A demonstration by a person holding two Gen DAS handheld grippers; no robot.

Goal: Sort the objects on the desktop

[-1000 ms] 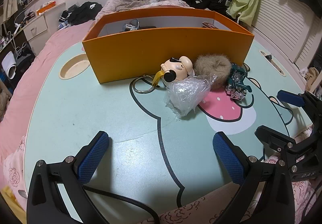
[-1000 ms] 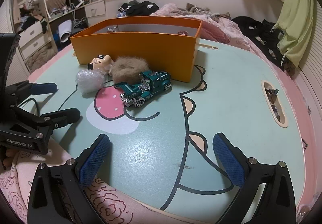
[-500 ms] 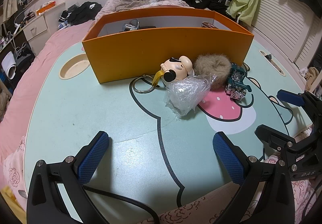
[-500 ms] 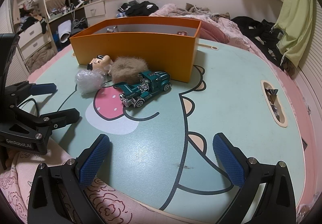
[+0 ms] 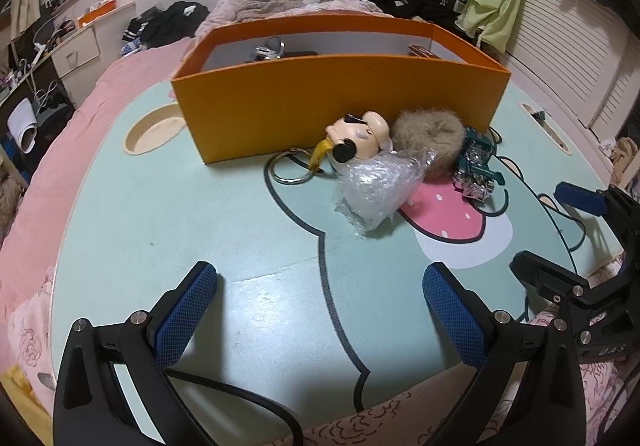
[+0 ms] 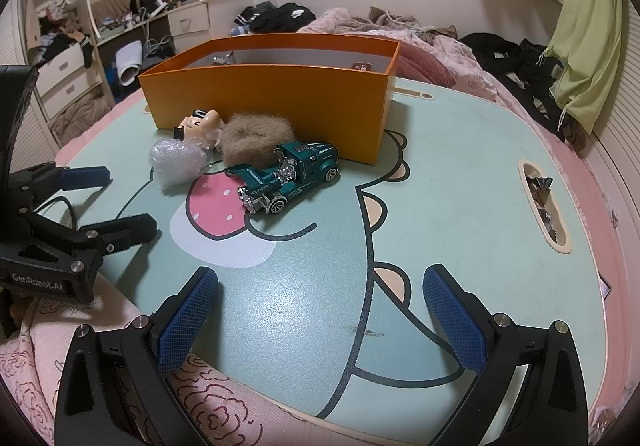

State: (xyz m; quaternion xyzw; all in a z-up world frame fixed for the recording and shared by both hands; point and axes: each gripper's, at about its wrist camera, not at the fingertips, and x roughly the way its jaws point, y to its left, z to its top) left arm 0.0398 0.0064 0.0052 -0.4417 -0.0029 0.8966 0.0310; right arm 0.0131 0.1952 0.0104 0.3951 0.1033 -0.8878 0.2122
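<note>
1. the left hand-held gripper (image 5: 320, 300) hangs low over the near table (image 5: 160, 213) edge, jaws spread wide and empty; the right hand-held gripper (image 6: 320, 304) likewise, released.
2. the toy truck (image 6: 290, 175), fluffy ball (image 6: 258, 137), plastic wrap (image 6: 176, 163) and figure keychain (image 5: 360, 139) cluster against the orange box (image 5: 340, 101) front wall, unsorted; probably staged within easy reach for dropping in.

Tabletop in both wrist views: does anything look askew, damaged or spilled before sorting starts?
Nothing spilled or broken. Four items huddle unsorted against the orange box: toy truck, fuzzy scrunchie, cartoon-head keychain, crumpled plastic wrap. The table shows a hairline crack.
</note>
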